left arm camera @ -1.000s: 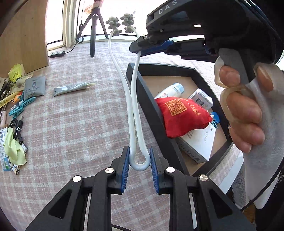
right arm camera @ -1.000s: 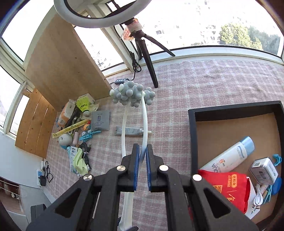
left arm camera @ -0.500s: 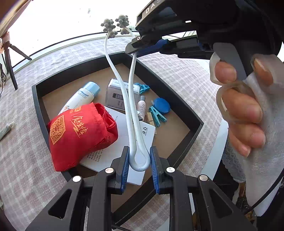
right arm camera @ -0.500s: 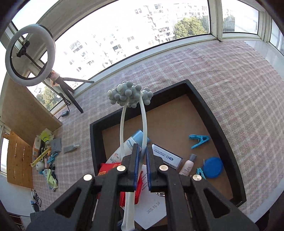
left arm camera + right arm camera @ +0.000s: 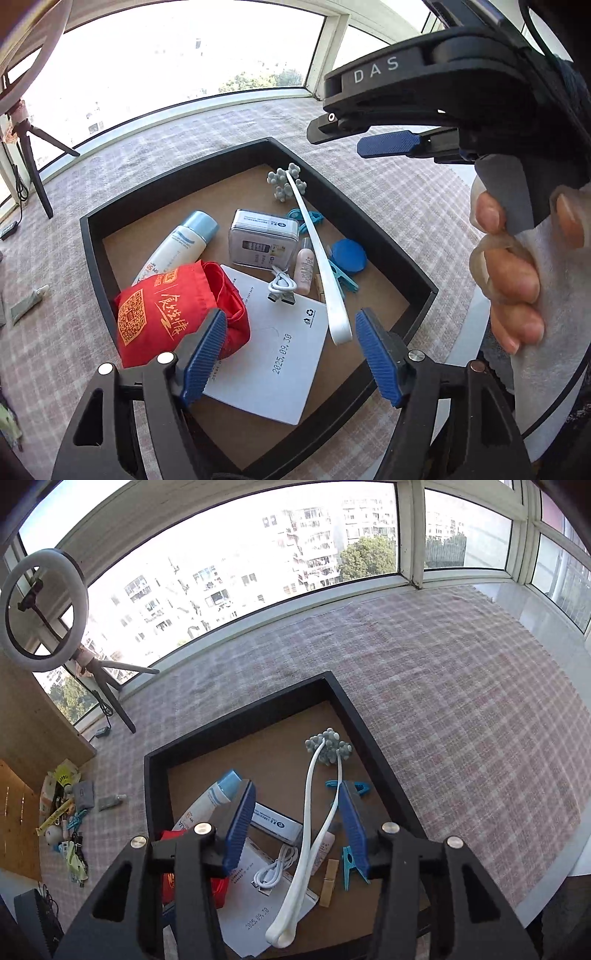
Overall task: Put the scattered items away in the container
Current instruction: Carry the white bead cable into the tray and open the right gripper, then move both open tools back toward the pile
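A white U-shaped massager (image 5: 334,295) with grey knobbly heads lies loose inside the black tray (image 5: 90,258), across a small pink bottle and blue clips. My left gripper (image 5: 290,350) hovers over the tray's near side, its jaws opening, nothing between the pads. In the right wrist view the massager (image 5: 308,812) rests on the tray (image 5: 149,794) floor below my right gripper (image 5: 295,812), whose jaws are also opening and free of it. The right gripper (image 5: 354,138) shows at the upper right of the left wrist view, held by a hand (image 5: 509,273).
The tray also holds a red pouch (image 5: 162,310), a sunscreen bottle (image 5: 177,243), a white box (image 5: 262,236), a white card (image 5: 273,369) and a coiled cable (image 5: 282,286). A pile of small items (image 5: 62,812) and a tube (image 5: 110,801) lie far left. A ring-light tripod (image 5: 107,694) stands behind.
Both grippers were shut on the massager and carried it over the tray; now both have opened and the massager has dropped onto the items in the tray.
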Tool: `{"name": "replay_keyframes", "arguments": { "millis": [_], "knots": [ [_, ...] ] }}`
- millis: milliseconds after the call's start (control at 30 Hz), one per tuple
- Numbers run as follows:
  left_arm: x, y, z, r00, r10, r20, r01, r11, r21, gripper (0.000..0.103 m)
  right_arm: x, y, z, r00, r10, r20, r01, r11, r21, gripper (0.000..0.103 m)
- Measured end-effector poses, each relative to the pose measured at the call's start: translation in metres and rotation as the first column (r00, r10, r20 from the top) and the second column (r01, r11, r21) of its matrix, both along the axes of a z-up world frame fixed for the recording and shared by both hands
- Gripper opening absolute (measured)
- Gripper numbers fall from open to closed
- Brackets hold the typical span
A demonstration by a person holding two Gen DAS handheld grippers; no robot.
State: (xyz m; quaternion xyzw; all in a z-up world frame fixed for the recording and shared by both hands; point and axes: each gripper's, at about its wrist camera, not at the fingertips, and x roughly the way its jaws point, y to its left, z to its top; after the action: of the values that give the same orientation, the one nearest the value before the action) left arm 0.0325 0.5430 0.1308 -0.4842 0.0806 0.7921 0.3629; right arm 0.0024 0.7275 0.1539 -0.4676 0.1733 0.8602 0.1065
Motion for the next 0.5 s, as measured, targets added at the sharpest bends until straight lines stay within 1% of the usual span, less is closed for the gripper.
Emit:
{"name": "replay_keyframes", "arguments": {
  "millis": [167,500],
  "knots": [
    [-0.005,-0.021,0.003,0.999,0.041,-0.018,-0.042,0.999,-0.015,0.069,-0.003,-0.011,0.001,1.0,0.015,-0.01,-0.015,1.0,-0.007,0.046],
    [-0.016,-0.076,0.004,0.988,0.152,-0.041,-0.153,0.988,-0.03,0.069,-0.014,-0.059,0.001,0.996,0.089,-0.017,-0.09,0.996,-0.023,0.046]
  ]
}}
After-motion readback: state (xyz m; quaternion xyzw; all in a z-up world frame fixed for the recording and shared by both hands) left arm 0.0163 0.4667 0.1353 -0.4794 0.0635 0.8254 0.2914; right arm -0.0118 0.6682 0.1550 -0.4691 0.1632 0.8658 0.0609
